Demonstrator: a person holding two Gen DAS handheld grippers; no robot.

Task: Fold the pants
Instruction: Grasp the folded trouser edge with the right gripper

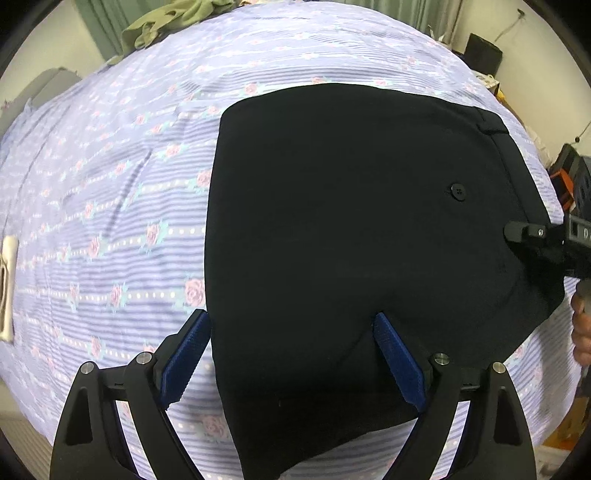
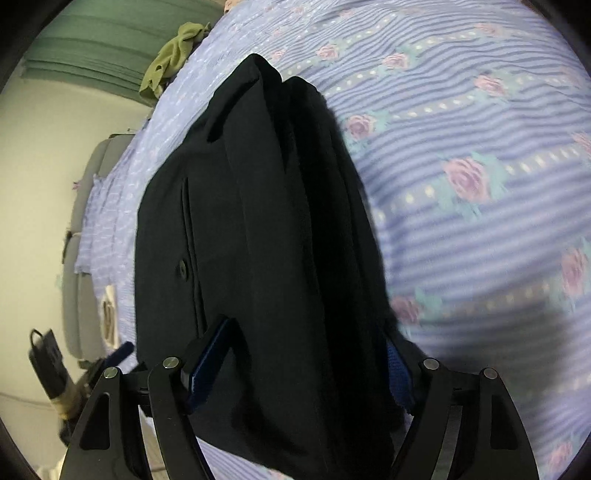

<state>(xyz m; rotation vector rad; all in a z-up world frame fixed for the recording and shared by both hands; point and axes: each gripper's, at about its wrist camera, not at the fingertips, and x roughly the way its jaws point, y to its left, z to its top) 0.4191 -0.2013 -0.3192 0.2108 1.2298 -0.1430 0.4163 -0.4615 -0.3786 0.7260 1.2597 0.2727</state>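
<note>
Black pants lie folded on a lilac rose-print bedsheet, with a back-pocket button facing up. My left gripper hangs over their near end, open; one blue pad sits past the left edge and the other over the cloth. A finger of my right gripper reaches in over the waistband side. In the right wrist view the pants run away from me, thick folds filling the gap. My right gripper straddles that end with its jaws wide, and the right pad is partly hidden by cloth.
An olive-green garment lies crumpled at the bed's far edge, seen too as the green garment. A white label sits at the sheet's left edge. A person's hand shows at the right. Bare sheet spreads right of the pants.
</note>
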